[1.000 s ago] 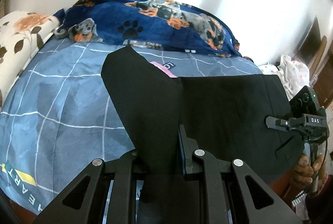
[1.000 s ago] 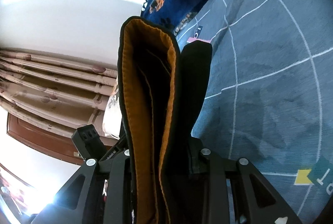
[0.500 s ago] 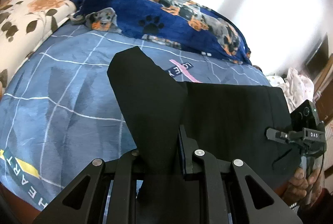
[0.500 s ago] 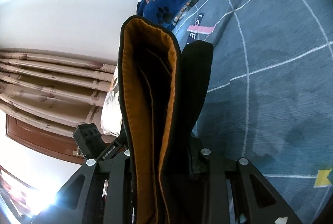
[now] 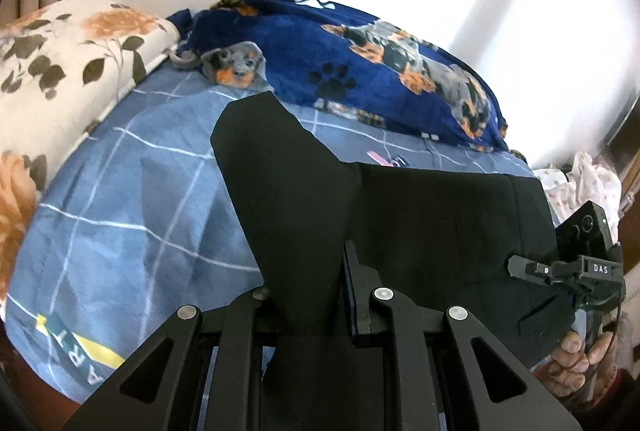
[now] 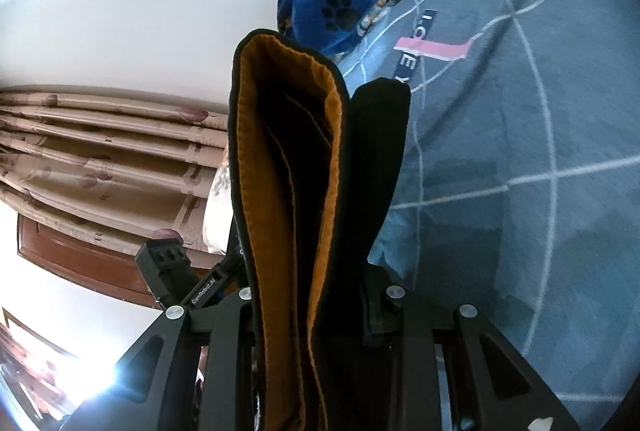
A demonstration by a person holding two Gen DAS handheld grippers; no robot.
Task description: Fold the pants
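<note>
The black pants (image 5: 440, 215) hang stretched between my two grippers above the blue checked bedsheet (image 5: 132, 215). My left gripper (image 5: 316, 295) is shut on one end of the fabric, which stands up in a flap in front of the camera. My right gripper (image 6: 320, 295) is shut on the waistband end (image 6: 288, 159), whose orange lining faces the camera. The right gripper also shows at the right edge of the left wrist view (image 5: 576, 271), held by a hand. The left gripper's body shows in the right wrist view (image 6: 168, 263).
A navy dog-print blanket (image 5: 360, 71) lies bunched at the far side of the bed. A floral pillow (image 5: 60, 71) lies at the left. Curtains (image 6: 100, 159) and a wooden door frame stand beyond the bed. White clothing (image 5: 580, 187) lies at the right.
Both grippers keep their hold on the pants. The left camera has swung so the pillow and blanket sit nearer centre; the sheet's pink-striped print now shows fully in the right view.
</note>
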